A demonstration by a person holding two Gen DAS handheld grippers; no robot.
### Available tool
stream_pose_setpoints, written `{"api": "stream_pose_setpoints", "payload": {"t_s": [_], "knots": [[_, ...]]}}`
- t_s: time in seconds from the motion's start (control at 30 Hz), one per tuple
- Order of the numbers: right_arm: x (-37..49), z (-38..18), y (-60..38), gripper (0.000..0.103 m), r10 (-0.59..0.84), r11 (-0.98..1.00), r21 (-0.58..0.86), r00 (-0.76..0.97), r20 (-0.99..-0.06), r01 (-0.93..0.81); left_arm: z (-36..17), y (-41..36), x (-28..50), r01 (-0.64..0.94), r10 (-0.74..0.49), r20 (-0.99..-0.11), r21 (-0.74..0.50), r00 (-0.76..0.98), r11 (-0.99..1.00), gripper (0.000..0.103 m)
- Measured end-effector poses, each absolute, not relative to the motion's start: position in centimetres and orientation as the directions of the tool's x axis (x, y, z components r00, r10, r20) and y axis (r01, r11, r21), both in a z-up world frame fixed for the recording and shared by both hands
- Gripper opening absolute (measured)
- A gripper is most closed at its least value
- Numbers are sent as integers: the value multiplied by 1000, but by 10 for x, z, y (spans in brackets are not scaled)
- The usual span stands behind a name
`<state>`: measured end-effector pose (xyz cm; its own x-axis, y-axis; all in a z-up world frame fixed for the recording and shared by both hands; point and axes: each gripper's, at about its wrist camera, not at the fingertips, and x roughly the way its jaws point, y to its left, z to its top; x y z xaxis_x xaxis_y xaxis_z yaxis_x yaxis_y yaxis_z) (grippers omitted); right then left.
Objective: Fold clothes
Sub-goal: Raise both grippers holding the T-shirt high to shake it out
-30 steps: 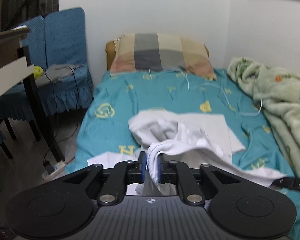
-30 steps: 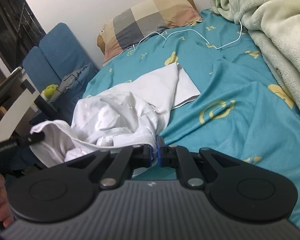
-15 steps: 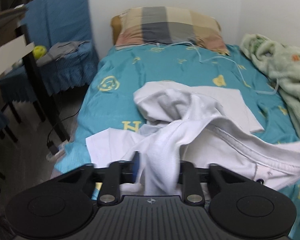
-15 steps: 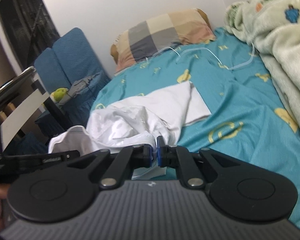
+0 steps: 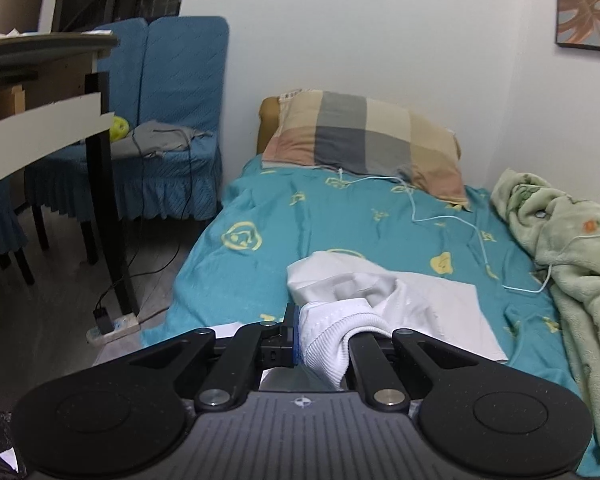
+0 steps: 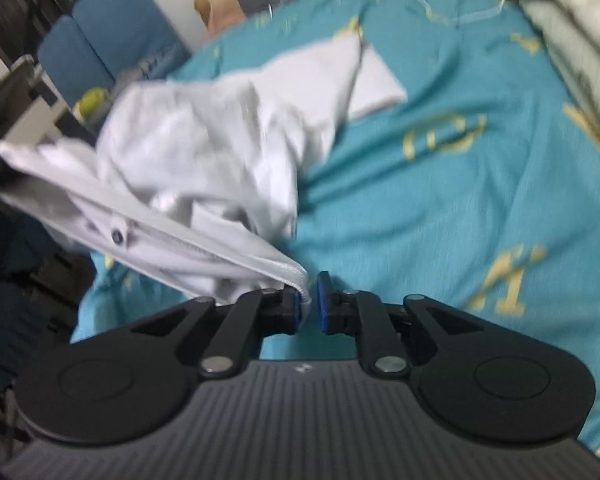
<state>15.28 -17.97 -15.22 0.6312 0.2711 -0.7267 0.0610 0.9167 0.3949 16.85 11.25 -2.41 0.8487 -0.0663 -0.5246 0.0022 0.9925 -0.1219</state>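
Note:
A white garment (image 5: 412,304) lies bunched on the teal bed sheet (image 5: 340,232). My left gripper (image 5: 326,336) has its jaws spread apart, with a thick ribbed white fold of the garment draped between them and over the right finger. In the right wrist view the garment (image 6: 204,148) stretches from the left edge to my right gripper (image 6: 310,300). Its jaws stand slightly parted. The garment's hem corner rests against the left pad (image 6: 296,304), with a gap to the right pad. This view is blurred.
A checked pillow (image 5: 364,140) lies at the bed's head. A green fleece blanket (image 5: 572,264) is heaped along the right side. A white cable (image 5: 452,224) runs across the sheet. Blue chairs (image 5: 172,128) and a dark table (image 5: 40,80) stand on the left.
The left jaws have spread wider around the fold. The right jaws have parted from the hem, and the right gripper has tilted down toward the bed. The garment has been pulled out sideways.

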Motion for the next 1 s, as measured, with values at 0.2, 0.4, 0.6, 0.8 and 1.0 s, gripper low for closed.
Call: {"api": "stream_pose_setpoints", "payload": {"t_s": [0.2, 0.4, 0.6, 0.8, 1.0], "knots": [[137, -136, -194, 9, 242, 889, 442, 701, -671, 117, -10, 104, 153, 21, -92, -477, -151, 874, 988, 5], [124, -87, -218, 8, 166, 875, 468, 832, -529, 122, 19, 92, 117, 58, -128, -344, -205, 930, 977, 5], [96, -2, -218, 7, 38, 946, 318, 952, -302, 63, 66, 82, 74, 59, -98, -176, -216, 979, 975, 5], [74, 107, -233, 7, 9, 948, 318, 995, -102, 24, 144, 73, 41, 88, -105, -64, -229, 992, 969, 4], [37, 201, -238, 7, -20, 951, 309, 998, 67, -1, 251, 59, 4, 135, -122, 75, -200, 990, 970, 4]]}}
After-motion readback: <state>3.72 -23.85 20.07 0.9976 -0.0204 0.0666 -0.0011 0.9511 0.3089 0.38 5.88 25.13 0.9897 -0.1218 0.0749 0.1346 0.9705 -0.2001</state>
